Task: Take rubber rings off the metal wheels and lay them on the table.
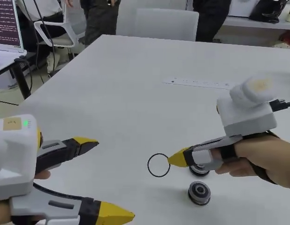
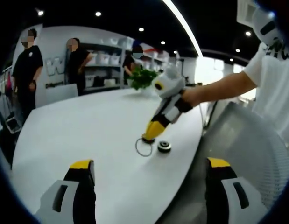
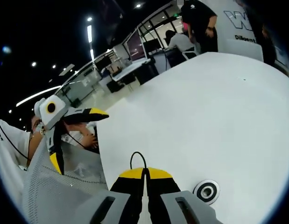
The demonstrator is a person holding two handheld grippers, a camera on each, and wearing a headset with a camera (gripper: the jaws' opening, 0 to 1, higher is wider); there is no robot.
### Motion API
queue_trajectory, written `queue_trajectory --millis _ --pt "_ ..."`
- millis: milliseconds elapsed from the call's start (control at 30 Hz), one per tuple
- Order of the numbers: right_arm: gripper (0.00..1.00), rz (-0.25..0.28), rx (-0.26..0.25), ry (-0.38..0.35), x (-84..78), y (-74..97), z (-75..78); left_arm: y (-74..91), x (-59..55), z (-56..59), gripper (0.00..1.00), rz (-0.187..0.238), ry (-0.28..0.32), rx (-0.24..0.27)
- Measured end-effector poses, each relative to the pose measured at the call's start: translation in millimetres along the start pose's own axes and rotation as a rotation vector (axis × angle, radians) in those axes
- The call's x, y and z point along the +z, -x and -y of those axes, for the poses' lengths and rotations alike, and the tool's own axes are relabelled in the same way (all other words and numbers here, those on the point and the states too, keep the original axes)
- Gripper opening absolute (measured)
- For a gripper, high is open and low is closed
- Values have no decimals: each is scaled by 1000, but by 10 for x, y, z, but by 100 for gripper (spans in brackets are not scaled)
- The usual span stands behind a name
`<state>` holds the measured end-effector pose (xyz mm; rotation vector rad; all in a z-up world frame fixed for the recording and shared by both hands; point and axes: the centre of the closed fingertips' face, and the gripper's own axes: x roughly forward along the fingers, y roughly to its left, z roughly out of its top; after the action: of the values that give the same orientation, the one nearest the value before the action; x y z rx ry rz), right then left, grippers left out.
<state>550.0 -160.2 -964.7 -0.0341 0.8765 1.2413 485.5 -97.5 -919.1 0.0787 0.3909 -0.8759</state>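
— What lies beyond the right gripper (image 1: pixel 175 159)?
— A pale strip (image 1: pixel 197 83), perhaps a ruler, on the white table (image 1: pixel 126 93); farther off, a chair (image 1: pixel 166 23).
— Past the left gripper (image 2: pixel 149 163)?
— A leafy plant (image 2: pixel 142 77).

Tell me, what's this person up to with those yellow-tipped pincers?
A person is working at a white table with a hand-held gripper in each hand. The right gripper is pinched shut on a thin black rubber ring, holding it low at the table. Two small metal wheels sit just beside it. The left gripper hovers open, off to the side, holding nothing.
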Motion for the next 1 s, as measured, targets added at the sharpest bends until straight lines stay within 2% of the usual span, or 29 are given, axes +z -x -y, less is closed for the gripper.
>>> queue_trajectory --millis 233,500,733,1000 --pt "0 -61 -40 6 -145 -187 133 -2 -25 -1 100 -9 0 -3" --pt "0 -70 -71 5 -220 -288 249 -12 -60 3 100 -19 5 -8" --pt "0 -51 -100 0 -220 -308 326 -27 -68 5 100 -18 14 -12" --pt "0 -66 -139 20 -269 -309 428 -25 -56 -1 99 -11 19 -10"
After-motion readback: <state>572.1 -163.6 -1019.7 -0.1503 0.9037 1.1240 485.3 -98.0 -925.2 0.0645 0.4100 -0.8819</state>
